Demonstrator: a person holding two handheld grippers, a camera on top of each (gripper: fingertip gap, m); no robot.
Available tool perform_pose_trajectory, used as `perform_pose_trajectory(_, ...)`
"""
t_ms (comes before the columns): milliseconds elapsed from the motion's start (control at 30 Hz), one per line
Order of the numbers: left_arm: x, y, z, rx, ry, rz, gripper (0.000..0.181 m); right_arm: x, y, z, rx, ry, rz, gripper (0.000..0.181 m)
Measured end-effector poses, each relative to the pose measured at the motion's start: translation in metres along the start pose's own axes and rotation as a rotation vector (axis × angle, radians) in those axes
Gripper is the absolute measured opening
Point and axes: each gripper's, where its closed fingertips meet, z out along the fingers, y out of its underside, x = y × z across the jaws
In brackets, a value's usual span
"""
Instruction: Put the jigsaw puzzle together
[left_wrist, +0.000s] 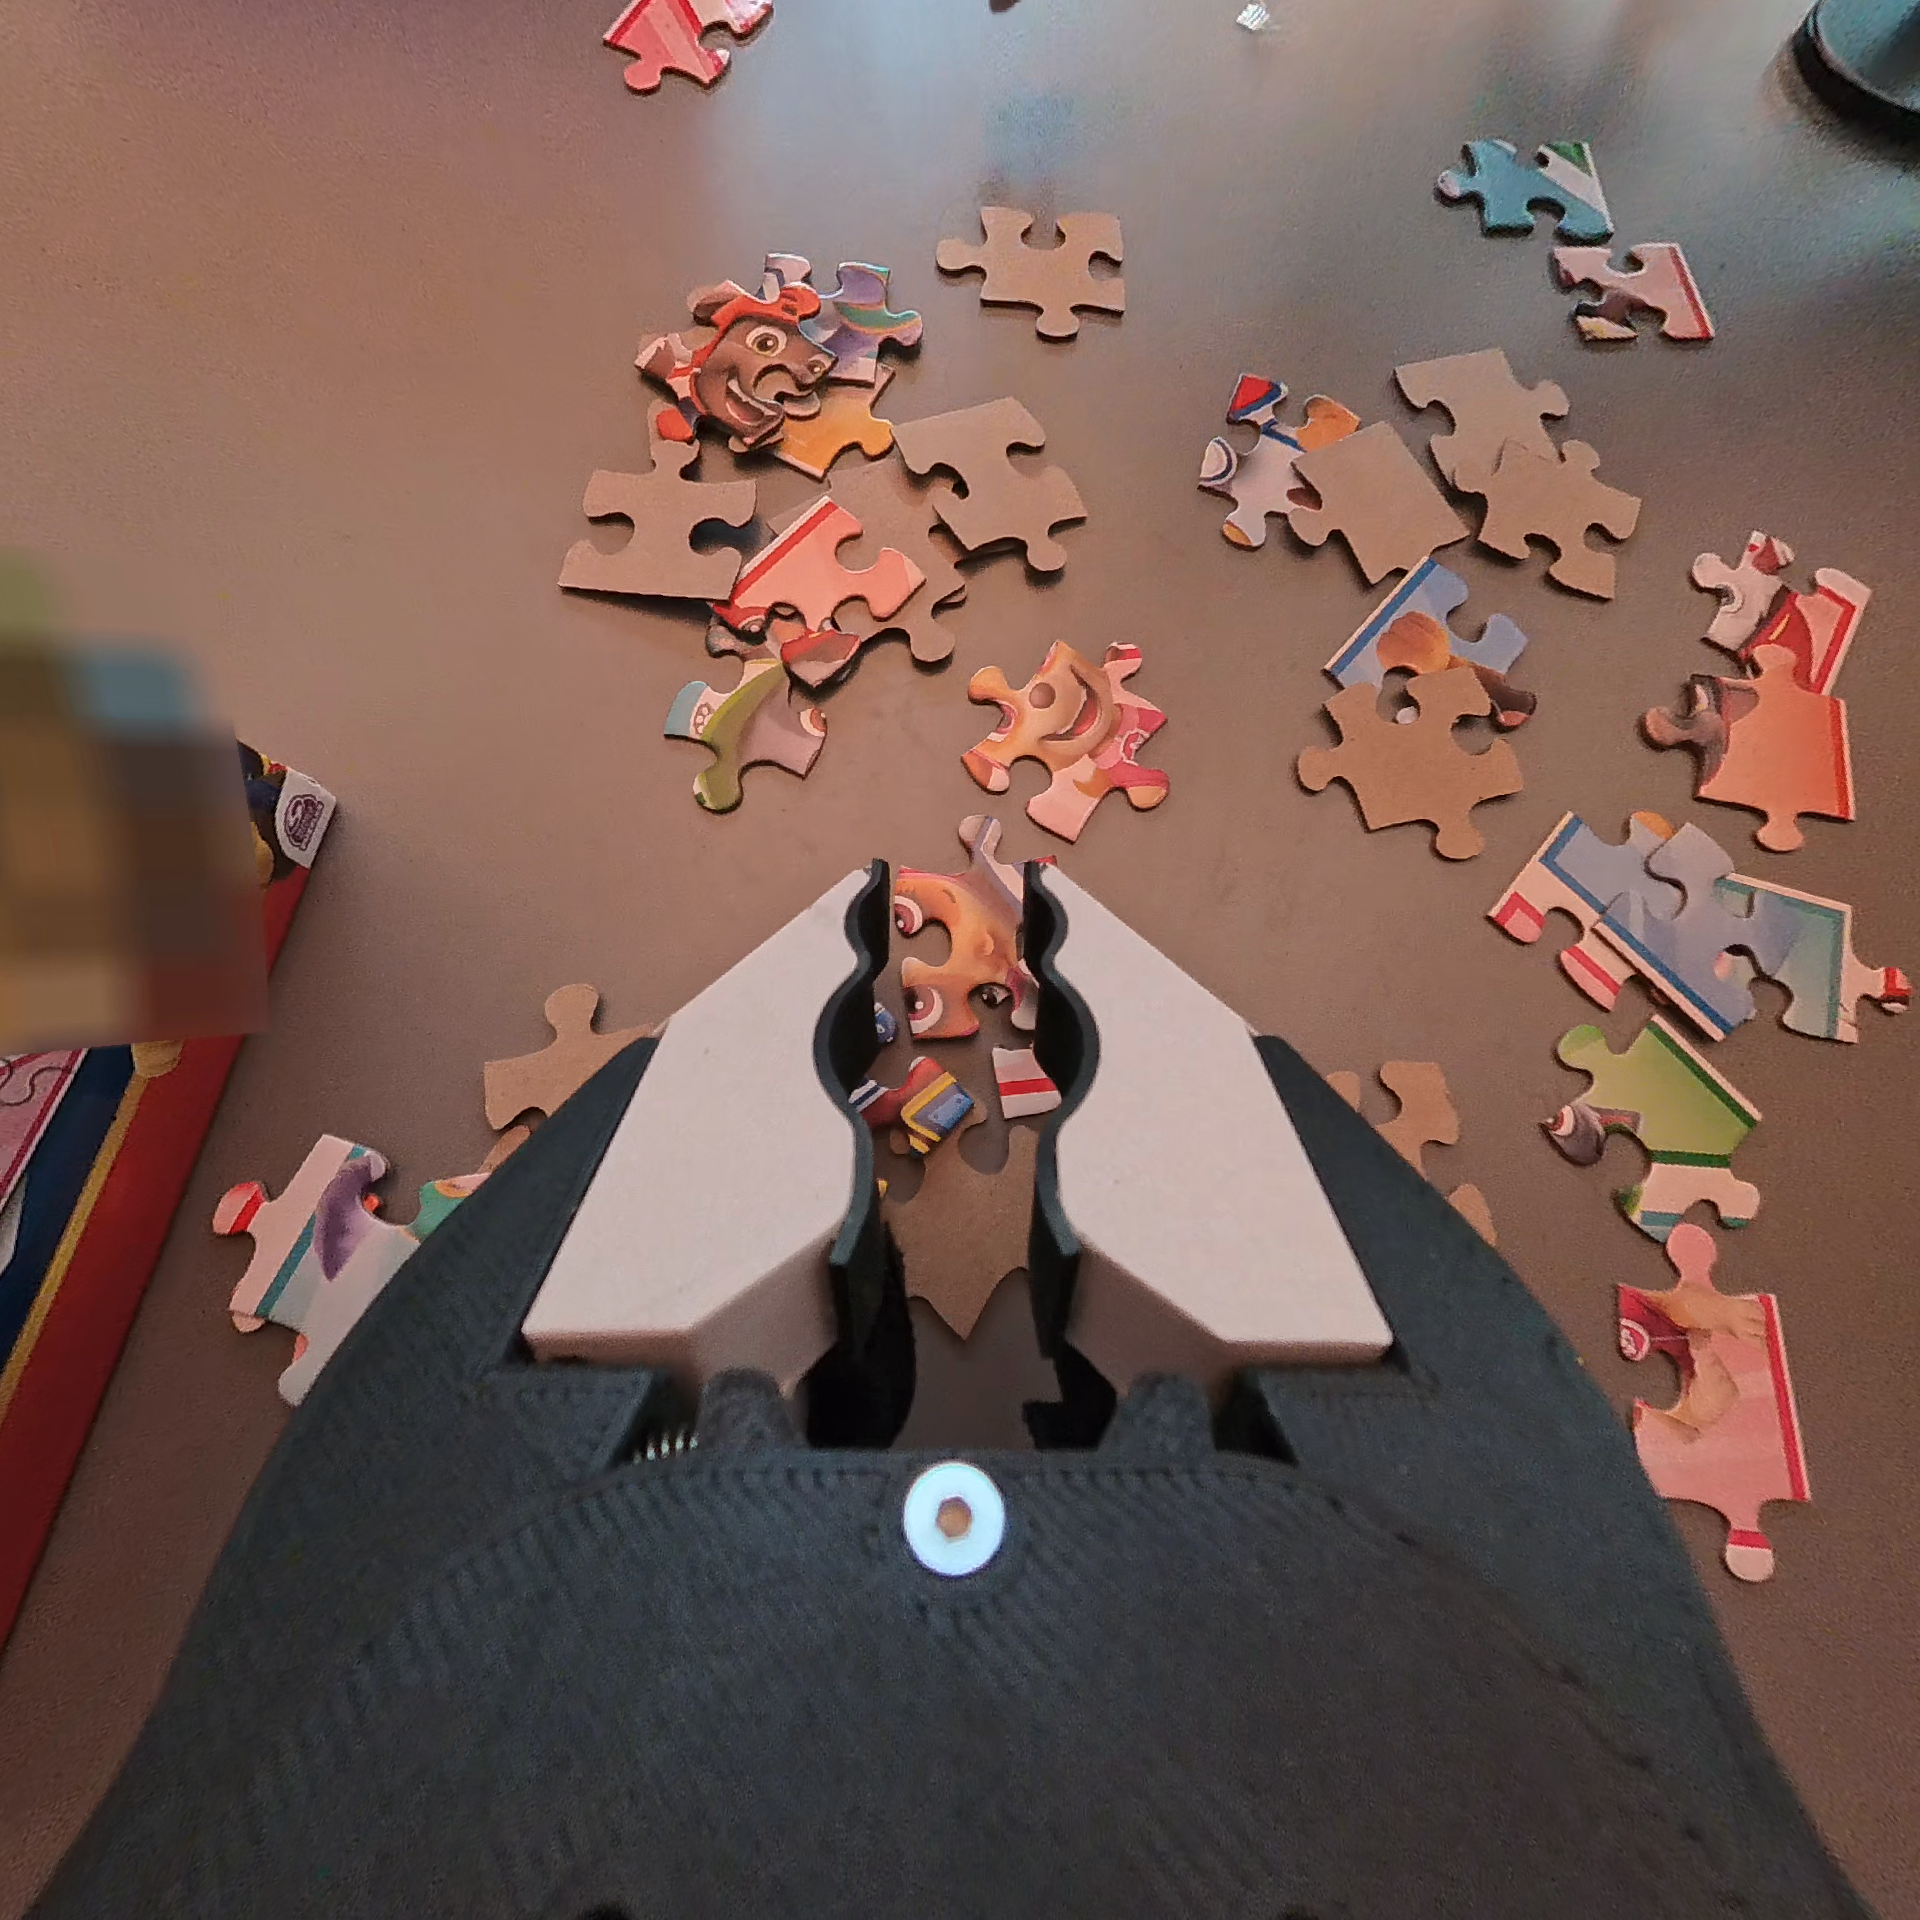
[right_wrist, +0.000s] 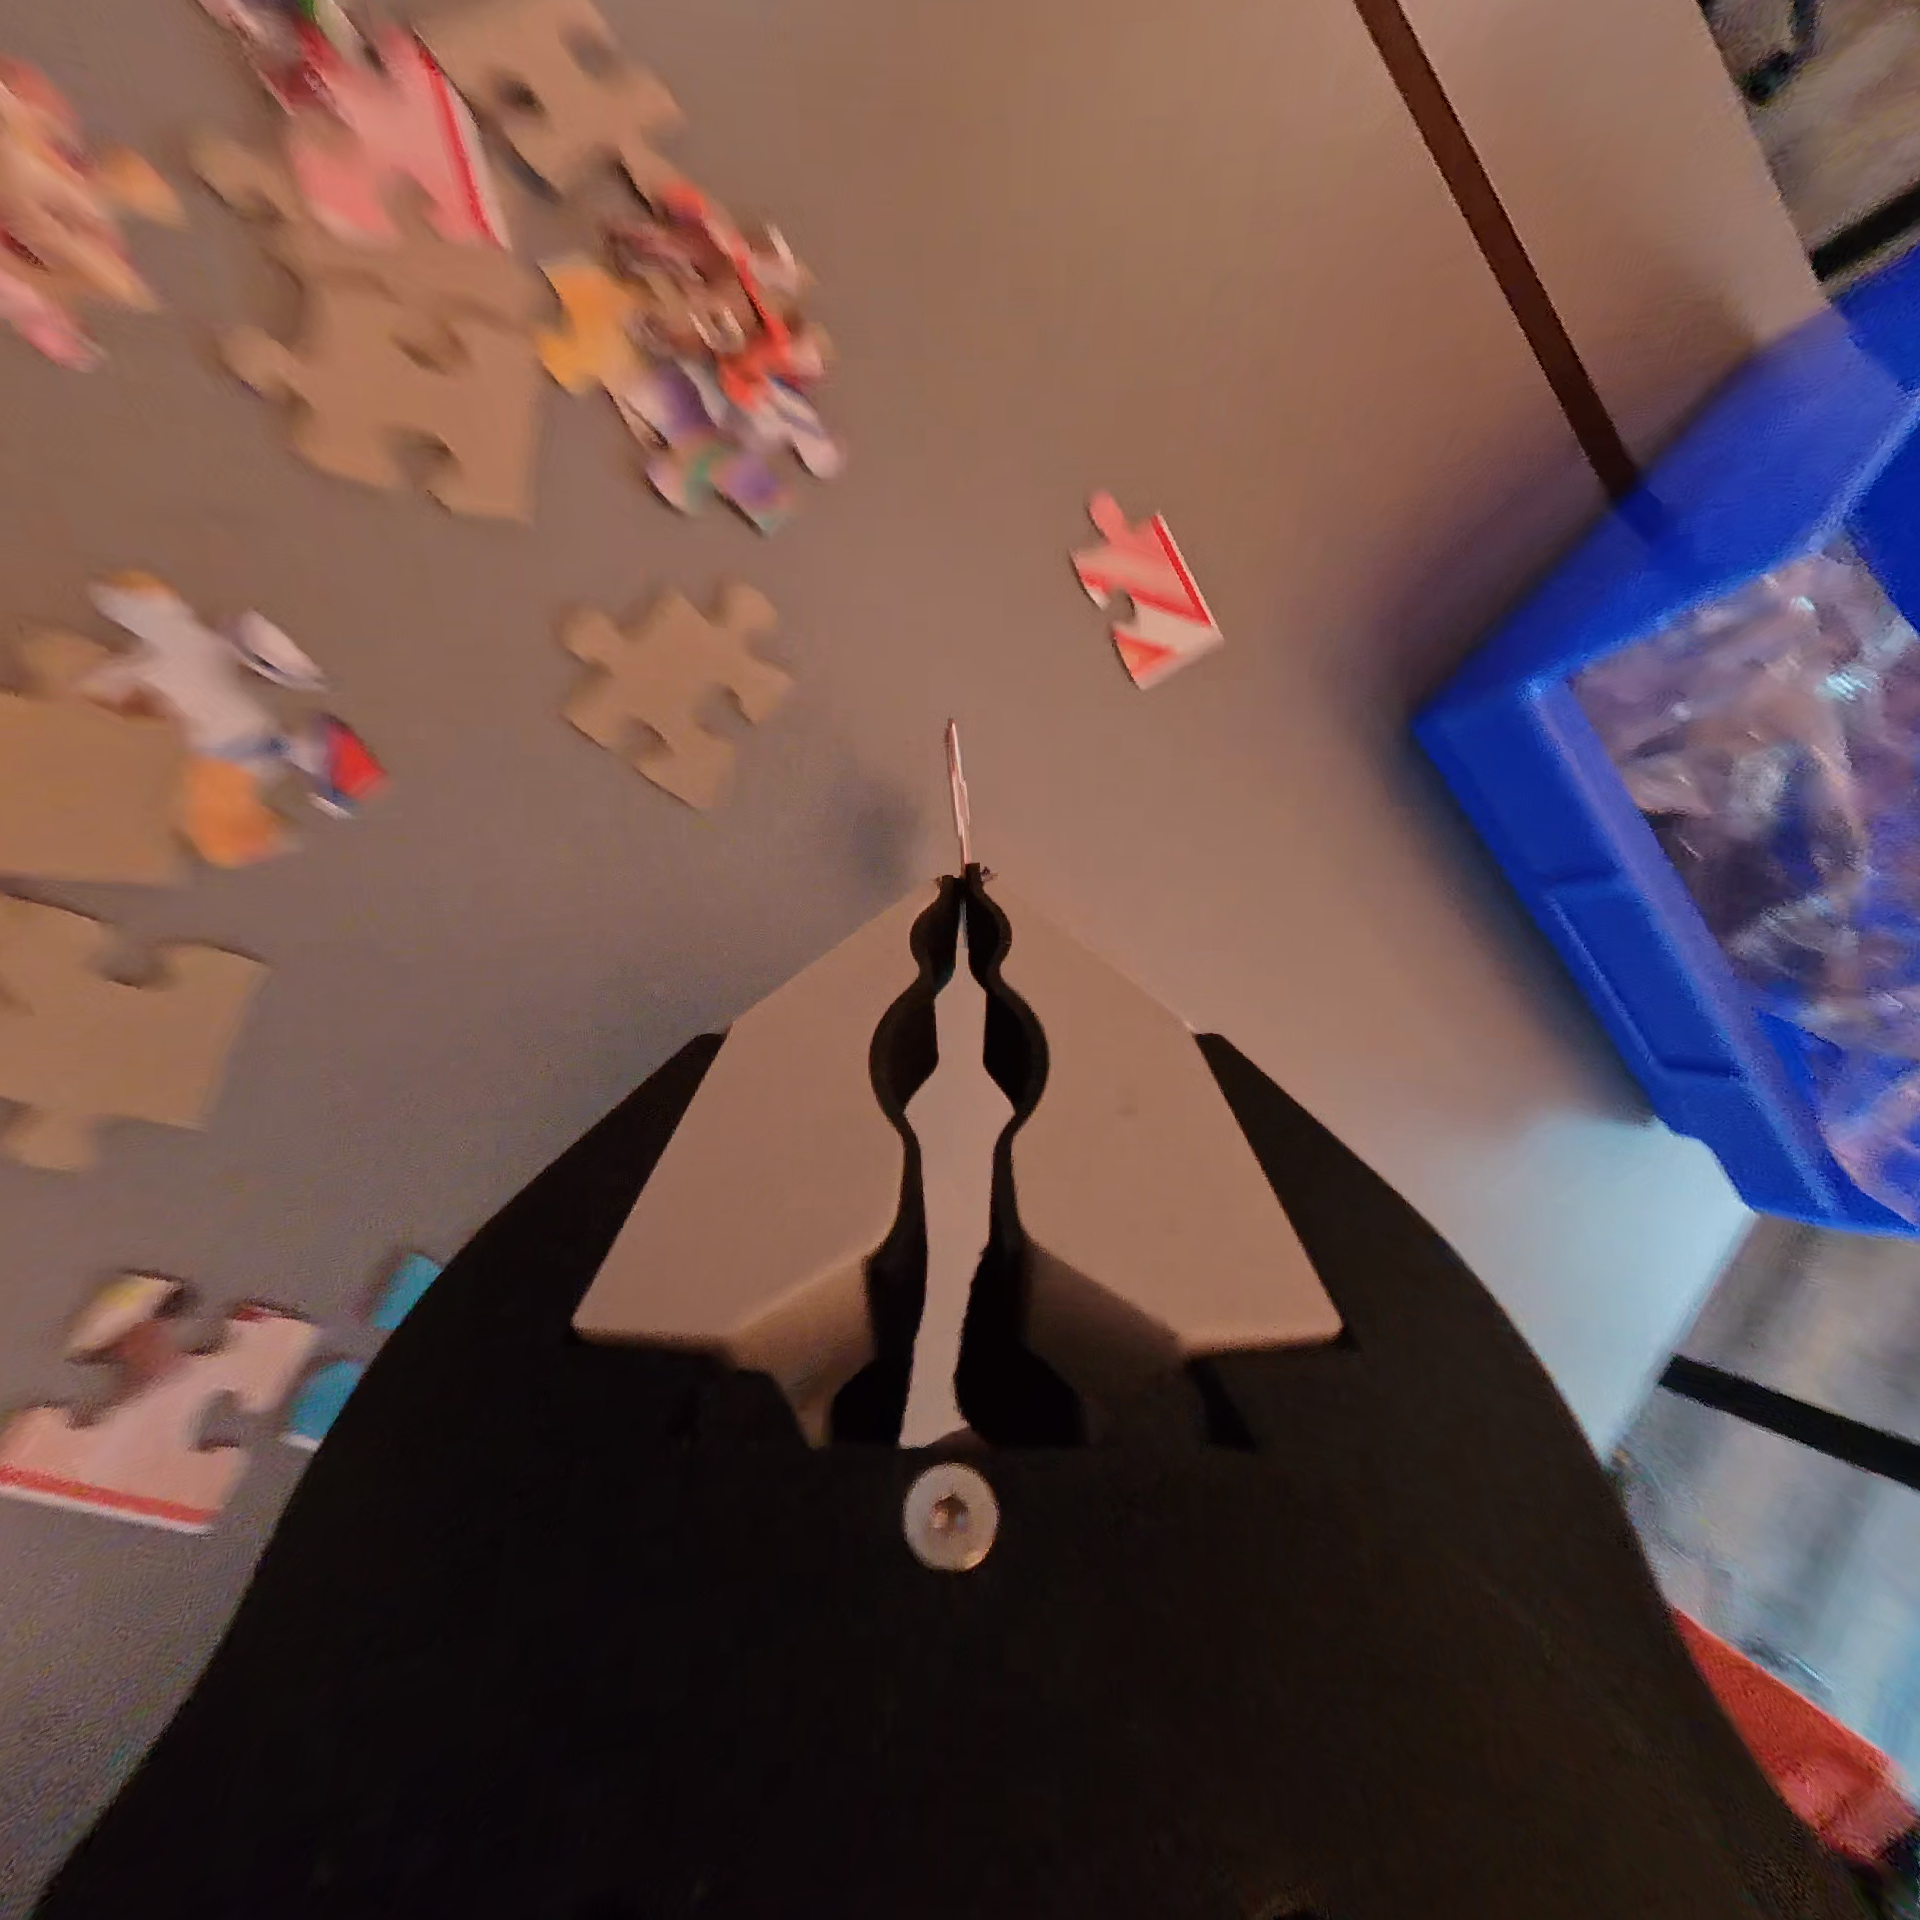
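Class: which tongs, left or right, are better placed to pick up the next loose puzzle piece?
Left. The left tongs stand open over an orange face-up cardboard puzzle piece; the right tongs are shut on a thin edge-on piece.

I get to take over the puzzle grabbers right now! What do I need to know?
Left gripper: open, empty, hovering over a face-up orange piece on the table.
Right gripper: shut on a thin piece, seen edge-on, held above the table. Its picture cannot be seen.
Pieces: scattered loose, many lying brown side up, like the blank piece. Some overlap in small heaps; none look clearly joined. The puzzle box sits at the left edge, and a blue bin is off to the right.
Done: almost nothing.
Left: flip the brown ones, sort the edge pieces, then join everything.
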Motion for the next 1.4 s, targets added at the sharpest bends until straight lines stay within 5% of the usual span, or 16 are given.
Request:
perform_pose_trajectory(167, 0.002, 0.001, 0.003, -0.012, 0.001, 0.01, 0.025, -0.016, 0.032, 0.023, -0.11, -0.034, -0.105, 0.005)
perform_pose_trajectory(333, 0.003, -0.002, 0.002, 0.003, -0.003, 0.034, 0.026, -0.011, 0.022, 0.012, -0.035, -0.069, -0.021, 0.018)
perform_pose_trajectory(600, 0.009, -0.068, 0.007, 0.016, -0.017, 0.172, 0.027, -0.002, 0.028, 0.031, -0.025, -0.128, 0.067, 0.033)
perform_pose_trajectory(700, 0.005, -0.104, 0.028, 0.013, 0.007, 0.216, 0.027, 0.0, 0.026, 0.035, -0.006, -0.217, 0.132, 0.04)
perform_pose_trajectory(867, -0.015, -0.156, 0.081, 0.009, 0.008, 0.262, 0.027, -0.002, 0.023, 0.039, 0.036, -0.308, 0.116, 0.013)
perform_pose_trajectory(967, -0.039, -0.179, 0.116, 0.011, -0.012, 0.242, 0.026, 0.0, 0.021, 0.04, 0.059, -0.324, 0.121, 0.013)
perform_pose_trajectory(1167, -0.084, -0.182, 0.175, -0.055, -0.014, 0.14, 0.025, -0.002, 0.014, 0.043, 0.116, -0.323, 0.09, 0.0)
perform_pose_trajectory(1267, -0.09, -0.176, 0.19, -0.084, 0.001, 0.132, 0.026, 0.005, 0.015, 0.045, 0.116, -0.328, 0.108, 0.026)
perform_pose_trajectory(1400, -0.093, -0.167, 0.2, -0.107, 0.04, 0.096, 0.029, 0.009, 0.017, 0.048, 0.1, -0.396, 0.093, 0.037)
